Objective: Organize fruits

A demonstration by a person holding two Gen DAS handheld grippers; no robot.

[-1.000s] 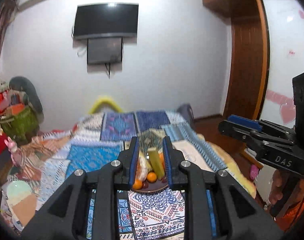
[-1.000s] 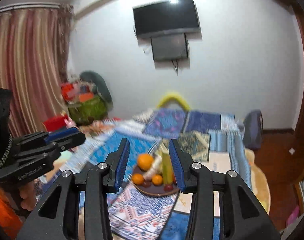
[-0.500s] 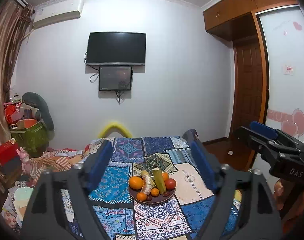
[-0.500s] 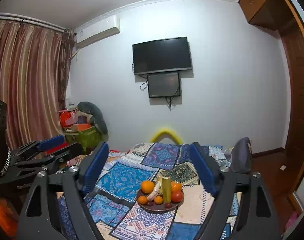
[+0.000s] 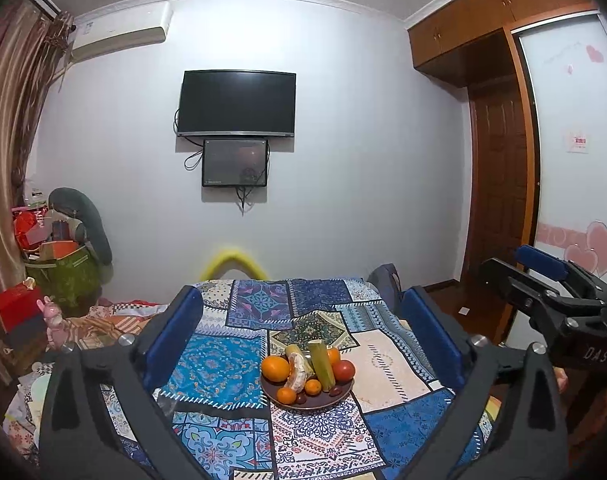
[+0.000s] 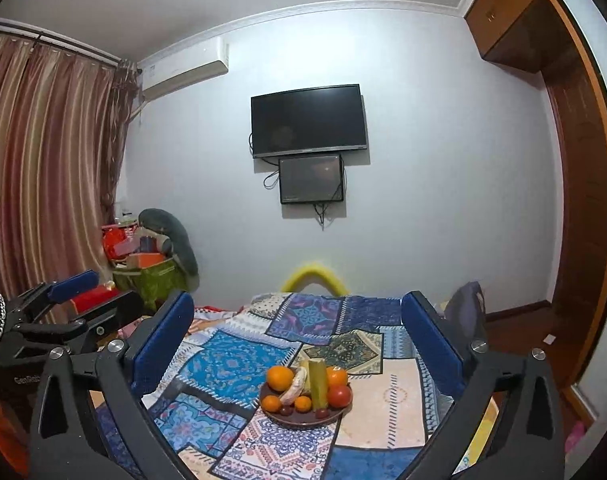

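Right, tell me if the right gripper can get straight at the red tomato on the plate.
Probably yes. The right gripper is open and empty, and the tomato sits at the plate's right edge with nothing over it. The upright green stalk stands close on its left, so one finger has little room.

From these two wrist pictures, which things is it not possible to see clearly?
- Small dark fruits on the plate: too small to name in either view.
- Fruit behind the green stalk: partly covered by it in the right wrist view.
- Near edge of the patchwork cloth: cut off by the picture bottom and the left gripper.
- Hands holding the grippers: almost all hidden; the right gripper blocks its own.
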